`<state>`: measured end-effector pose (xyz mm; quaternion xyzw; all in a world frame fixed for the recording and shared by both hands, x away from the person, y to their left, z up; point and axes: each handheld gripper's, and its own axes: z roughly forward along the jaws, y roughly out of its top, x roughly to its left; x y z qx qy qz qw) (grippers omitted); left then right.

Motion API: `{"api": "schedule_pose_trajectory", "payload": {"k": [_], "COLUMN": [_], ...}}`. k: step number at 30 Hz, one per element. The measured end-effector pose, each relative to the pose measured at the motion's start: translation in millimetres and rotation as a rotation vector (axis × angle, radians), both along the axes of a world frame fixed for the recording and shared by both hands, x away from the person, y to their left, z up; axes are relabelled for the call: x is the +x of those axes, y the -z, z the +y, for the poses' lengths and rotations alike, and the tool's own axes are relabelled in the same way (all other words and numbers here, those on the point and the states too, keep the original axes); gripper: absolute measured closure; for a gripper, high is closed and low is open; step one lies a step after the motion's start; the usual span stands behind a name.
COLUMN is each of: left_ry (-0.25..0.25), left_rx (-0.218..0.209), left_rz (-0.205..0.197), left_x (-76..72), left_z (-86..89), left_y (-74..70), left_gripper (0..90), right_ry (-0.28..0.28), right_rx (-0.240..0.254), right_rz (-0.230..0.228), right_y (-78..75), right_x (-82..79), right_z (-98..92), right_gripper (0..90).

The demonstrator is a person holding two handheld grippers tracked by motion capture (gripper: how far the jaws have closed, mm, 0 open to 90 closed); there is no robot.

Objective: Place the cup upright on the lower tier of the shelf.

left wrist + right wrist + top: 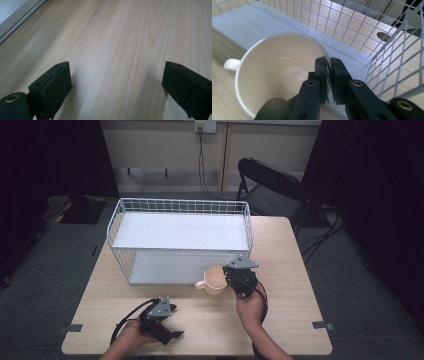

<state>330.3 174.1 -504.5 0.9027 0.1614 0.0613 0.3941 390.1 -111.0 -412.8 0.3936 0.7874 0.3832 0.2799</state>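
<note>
A cream cup point(214, 278) with a handle on its left stands at the front edge of the white wire rack point(181, 240). My right gripper point(235, 279) is shut on the cup's rim point(328, 65), one jaw inside and one outside. The cup point(279, 67) is empty and upright or slightly tilted. My left gripper point(172, 334) rests low over the table near its front edge, jaws wide apart, with only bare wood between them point(117, 82).
The wire rack has two white shelves and mesh sides; its lower shelf point(249, 22) lies just behind the cup. A black folding chair point(270, 185) stands beyond the table's far right corner. Wooden table point(290, 285) surface extends right of the cup.
</note>
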Motion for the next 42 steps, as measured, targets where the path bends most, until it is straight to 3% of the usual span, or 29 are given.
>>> {"api": "schedule_pose_trajectory", "payload": {"k": [14,23,36,42], "left_ry": [0.001,0.000,0.000,0.000], "left_rx": [0.001,-0.001,-0.001,0.001], "left_rz": [0.000,0.000,0.000,-0.001], "left_x": [0.0,0.0,0.0,0.0], "left_z": [0.1,0.0,0.0,0.3], "left_y": [-0.1,0.1,0.1,-0.1], "left_gripper": [8.3,8.3,8.3,8.3], "right_ry": [0.067,0.087,0.114,0.131], "right_rx": [-0.036,-0.024,-0.004,0.002], "right_rz": [-0.065,-0.104,-0.115,-0.140], "right_y": [8.4,10.5,11.8,9.7], "right_x": [9.1,11.2,18.0,19.1], "right_z": [10.8,14.3,16.5,14.8], "right_gripper": [84.8,84.5,83.5,72.6]}}
